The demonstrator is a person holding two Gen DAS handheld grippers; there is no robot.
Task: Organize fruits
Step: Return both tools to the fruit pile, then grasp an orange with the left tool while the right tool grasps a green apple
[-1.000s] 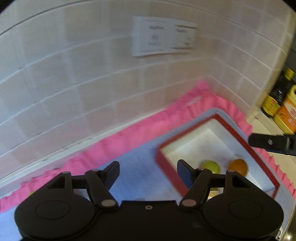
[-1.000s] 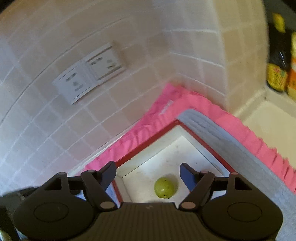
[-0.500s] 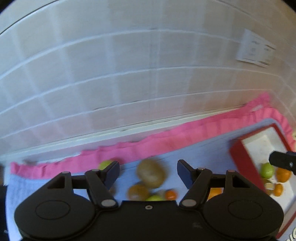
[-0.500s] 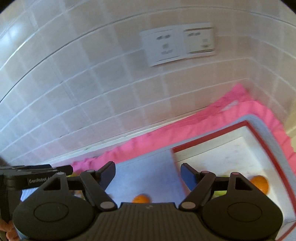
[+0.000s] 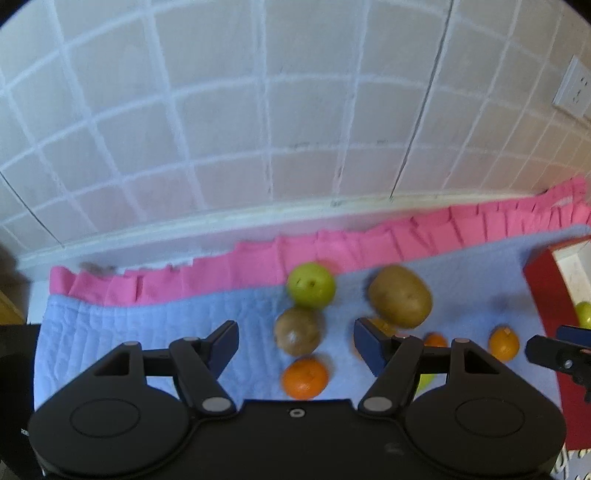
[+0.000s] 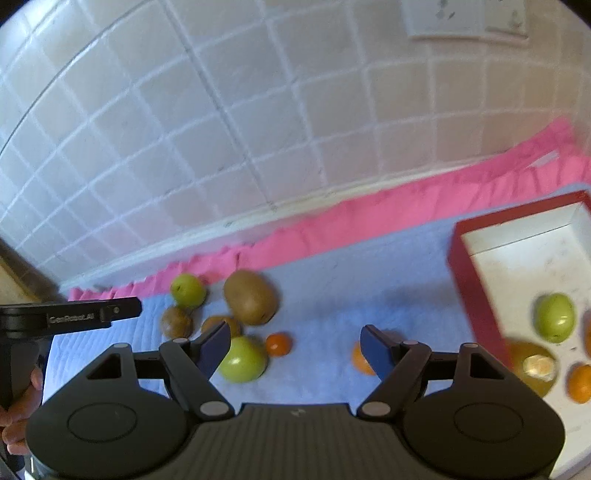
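Observation:
Loose fruit lies on a blue quilted mat (image 5: 147, 325). My left gripper (image 5: 295, 341) is open and empty above a small brown kiwi (image 5: 298, 330) and an orange (image 5: 305, 377), with a green apple (image 5: 311, 285) and a large kiwi (image 5: 400, 296) beyond. My right gripper (image 6: 295, 345) is open and empty over the mat (image 6: 354, 280), near a green apple (image 6: 242, 360), a small orange (image 6: 278, 344) and a large kiwi (image 6: 250, 297). The red-rimmed white tray (image 6: 517, 247) at the right holds a green apple (image 6: 555, 317) and oranges (image 6: 580, 382).
A tiled wall (image 5: 258, 110) rises just behind the mat's pink ruffled edge (image 5: 332, 247). A wall socket (image 6: 465, 18) sits high at the right. The left gripper (image 6: 70, 315) shows at the left of the right wrist view.
Both grippers have swung left, away from the tray and over the loose fruit on the mat. Both stay open and empty.

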